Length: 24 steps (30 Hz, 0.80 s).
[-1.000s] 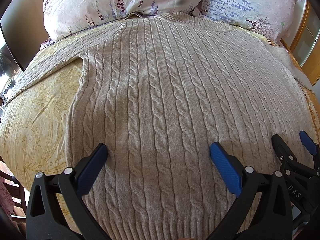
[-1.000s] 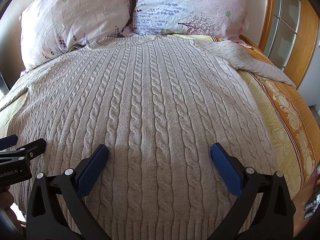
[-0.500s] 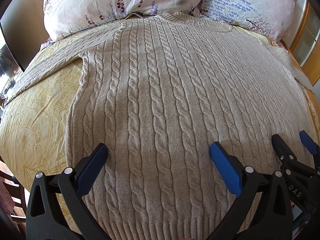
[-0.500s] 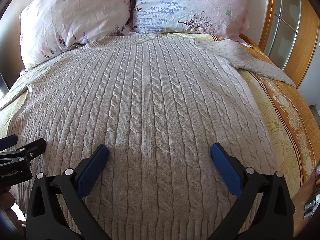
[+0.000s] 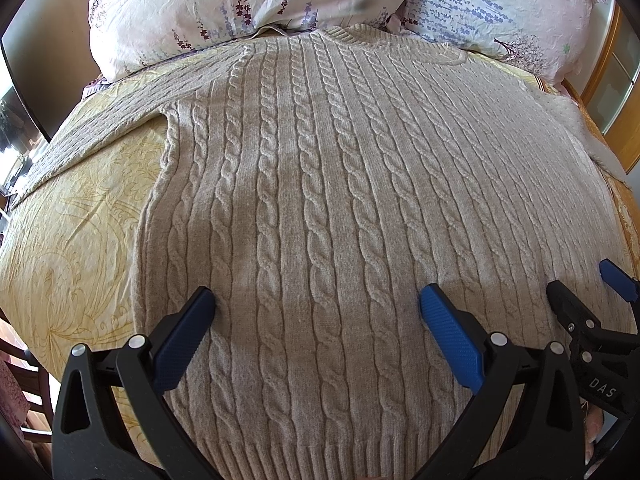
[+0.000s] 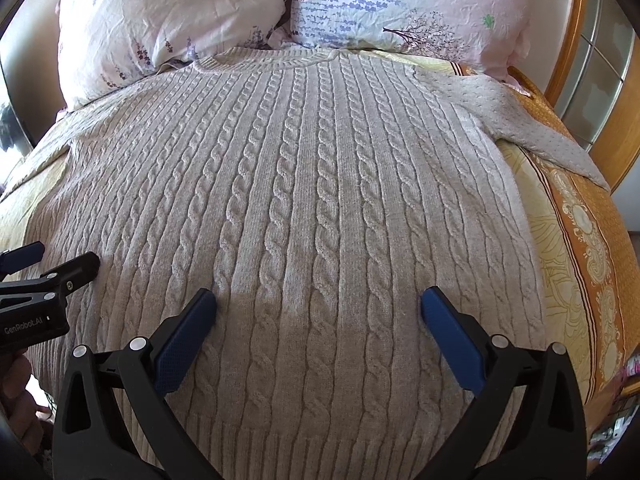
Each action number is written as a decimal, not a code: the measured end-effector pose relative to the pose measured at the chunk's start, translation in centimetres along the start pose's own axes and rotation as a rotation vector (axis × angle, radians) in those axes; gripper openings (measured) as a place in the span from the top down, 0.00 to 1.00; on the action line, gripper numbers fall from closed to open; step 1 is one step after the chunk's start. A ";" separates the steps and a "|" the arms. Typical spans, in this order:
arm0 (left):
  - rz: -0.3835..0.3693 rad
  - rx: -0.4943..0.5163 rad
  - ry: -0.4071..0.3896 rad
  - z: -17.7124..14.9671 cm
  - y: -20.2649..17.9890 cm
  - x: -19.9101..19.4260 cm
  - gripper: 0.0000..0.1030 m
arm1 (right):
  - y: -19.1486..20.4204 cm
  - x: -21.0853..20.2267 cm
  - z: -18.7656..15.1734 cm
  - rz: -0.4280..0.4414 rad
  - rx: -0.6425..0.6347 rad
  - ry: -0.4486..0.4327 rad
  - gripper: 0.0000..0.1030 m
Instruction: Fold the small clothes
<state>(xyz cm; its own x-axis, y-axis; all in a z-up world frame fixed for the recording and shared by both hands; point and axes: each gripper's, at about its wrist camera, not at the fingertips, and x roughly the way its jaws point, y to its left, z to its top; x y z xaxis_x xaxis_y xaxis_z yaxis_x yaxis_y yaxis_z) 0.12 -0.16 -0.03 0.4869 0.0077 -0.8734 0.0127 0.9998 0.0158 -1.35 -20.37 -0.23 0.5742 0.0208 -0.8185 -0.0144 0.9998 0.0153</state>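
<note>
A beige cable-knit sweater (image 5: 320, 184) (image 6: 304, 200) lies flat and face up on the bed, its collar toward the pillows and its ribbed hem nearest me. One sleeve (image 5: 100, 132) stretches out to the left, the other sleeve (image 6: 536, 128) to the right. My left gripper (image 5: 318, 308) hovers open over the lower left half of the sweater, holding nothing. My right gripper (image 6: 319, 308) hovers open over the lower right half, also holding nothing. Each gripper shows at the edge of the other's view: right gripper (image 5: 588, 292), left gripper (image 6: 56, 260).
Two floral pillows (image 5: 240, 4) (image 6: 400, 0) lean at the head of the bed. A yellow patterned bedspread (image 5: 68, 240) with an orange border (image 6: 592, 248) covers the mattress. A wooden bed frame (image 6: 624, 112) rises on the right. A hand (image 6: 20, 396) holds the left gripper.
</note>
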 end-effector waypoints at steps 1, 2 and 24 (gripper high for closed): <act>0.001 0.000 -0.006 -0.1 0.0 -0.1 0.02 | -0.1 0.0 -0.1 0.010 -0.007 -0.002 0.01; 0.002 0.002 -0.015 -0.2 0.0 -0.1 0.02 | -0.3 -0.1 -0.3 0.026 -0.020 -0.013 0.01; -0.208 -0.087 -0.158 6.5 1.4 2.5 0.02 | -33.6 4.1 5.6 0.291 1.095 -0.150 0.43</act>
<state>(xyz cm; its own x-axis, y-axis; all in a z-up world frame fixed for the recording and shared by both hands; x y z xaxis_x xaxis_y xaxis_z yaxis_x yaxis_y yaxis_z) 7.02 1.08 0.94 0.6116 -0.1941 -0.7670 0.0549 0.9775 -0.2037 6.11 -53.81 -0.89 0.7589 0.1788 -0.6262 0.5162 0.4211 0.7458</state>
